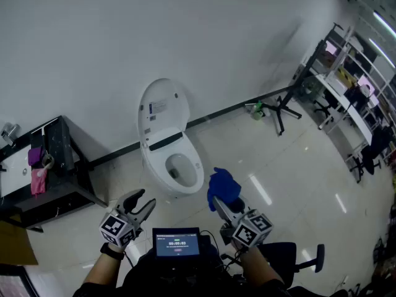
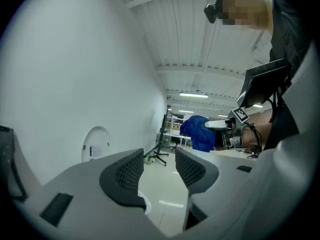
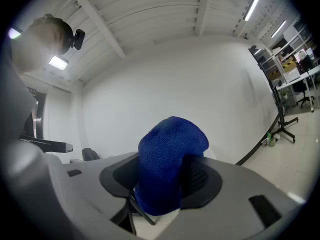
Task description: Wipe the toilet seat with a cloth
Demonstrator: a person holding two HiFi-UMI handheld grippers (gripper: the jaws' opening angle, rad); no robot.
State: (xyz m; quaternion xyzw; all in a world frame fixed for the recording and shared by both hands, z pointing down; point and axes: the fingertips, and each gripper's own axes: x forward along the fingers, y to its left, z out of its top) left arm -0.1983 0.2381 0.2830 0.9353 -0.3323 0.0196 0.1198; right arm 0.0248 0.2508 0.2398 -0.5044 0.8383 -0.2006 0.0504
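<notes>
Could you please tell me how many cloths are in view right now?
3. A blue cloth is clamped in the right gripper; what look like a purple cloth and a pink cloth hang on the black stand at far left. Others may be hidden.

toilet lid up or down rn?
Up. The toilet lid is raised and leans back, and the head view looks straight into the open bowl.

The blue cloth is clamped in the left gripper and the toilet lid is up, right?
No. The blue cloth is clamped in the right gripper, not the left; the right gripper view shows it between those jaws. The left gripper is open and empty. The toilet lid is up.
</notes>
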